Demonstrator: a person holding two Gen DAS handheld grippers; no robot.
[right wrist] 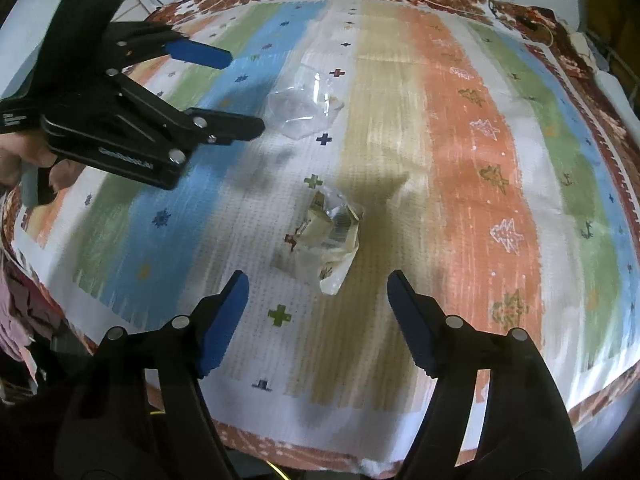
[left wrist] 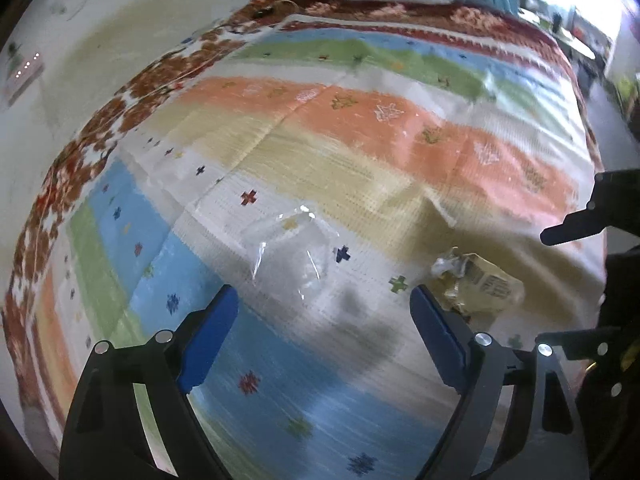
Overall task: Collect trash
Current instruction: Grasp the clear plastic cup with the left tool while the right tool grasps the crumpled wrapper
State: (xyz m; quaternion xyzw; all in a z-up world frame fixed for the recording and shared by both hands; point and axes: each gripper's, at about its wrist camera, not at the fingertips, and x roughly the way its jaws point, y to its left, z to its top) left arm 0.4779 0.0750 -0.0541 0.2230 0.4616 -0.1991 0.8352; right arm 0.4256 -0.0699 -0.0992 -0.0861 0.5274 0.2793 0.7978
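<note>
Both claws stand open and empty: the left claw (left wrist: pixel 324 316) above the clear crumpled plastic wrapper (left wrist: pixel 292 248), the right claw (right wrist: pixel 318 308) above the yellowish crumpled paper packet (right wrist: pixel 334 236). These 2 scraps lie mid-bed on the striped patterned bedspread (right wrist: pixel 460 160), well apart from its edges. Thin film could slip the pads, or they might pinch cloth.

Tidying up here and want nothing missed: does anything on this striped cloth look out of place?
Yes, two bits of litter lie on the striped cloth: a crumpled clear plastic wrapper on the white band, and a crushed yellowish packet nearer the camera. Nothing looks spilled.
</note>
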